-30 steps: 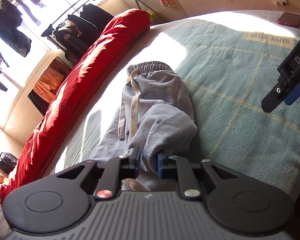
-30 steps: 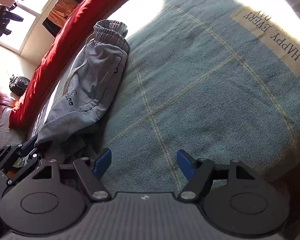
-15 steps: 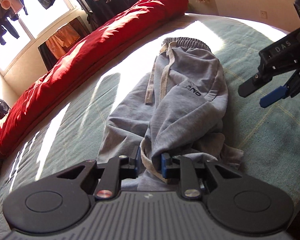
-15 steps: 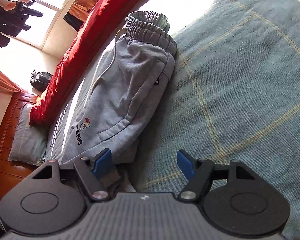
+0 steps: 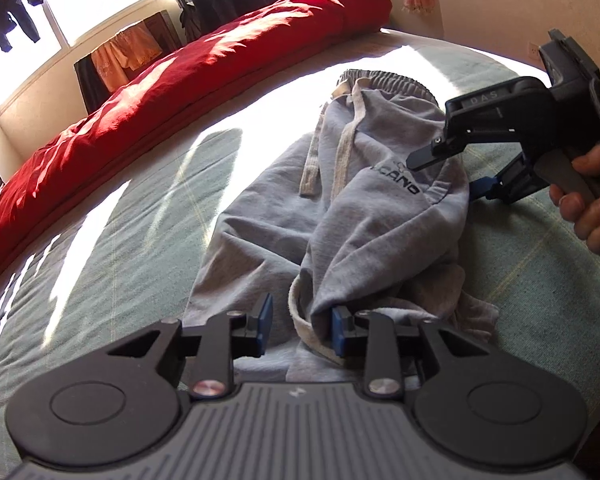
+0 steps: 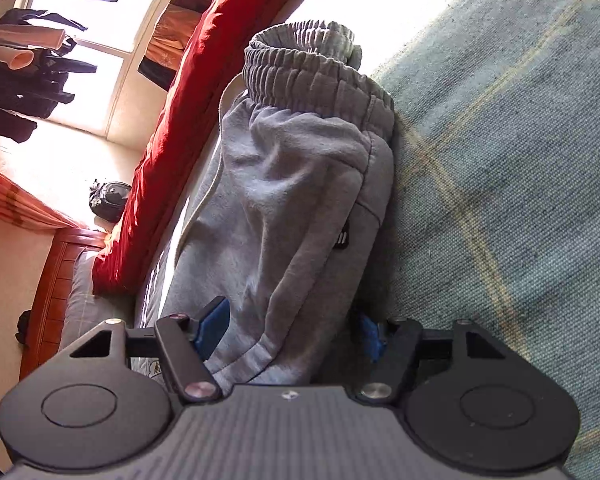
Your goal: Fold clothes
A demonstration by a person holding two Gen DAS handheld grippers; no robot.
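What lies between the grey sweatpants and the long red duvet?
Only bare bedspread, partly sunlit, lies between the grey sweatpants and the red duvet; nothing else sits on that stretch. The left wrist view shows it best.

Home bedroom: wide bed (image 5: 132, 240) under green checked cover, red duvet (image 5: 180, 76) rolled along edge, wooden headboard (image 6: 54, 280), clothes (image 6: 24, 92) hung at sunlit window (image 5: 100, 4).

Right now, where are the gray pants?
The gray pants lie in the middle of the green blanket on the bed, beside the long red quilt, with their stretchy waistband at the far end in both views.
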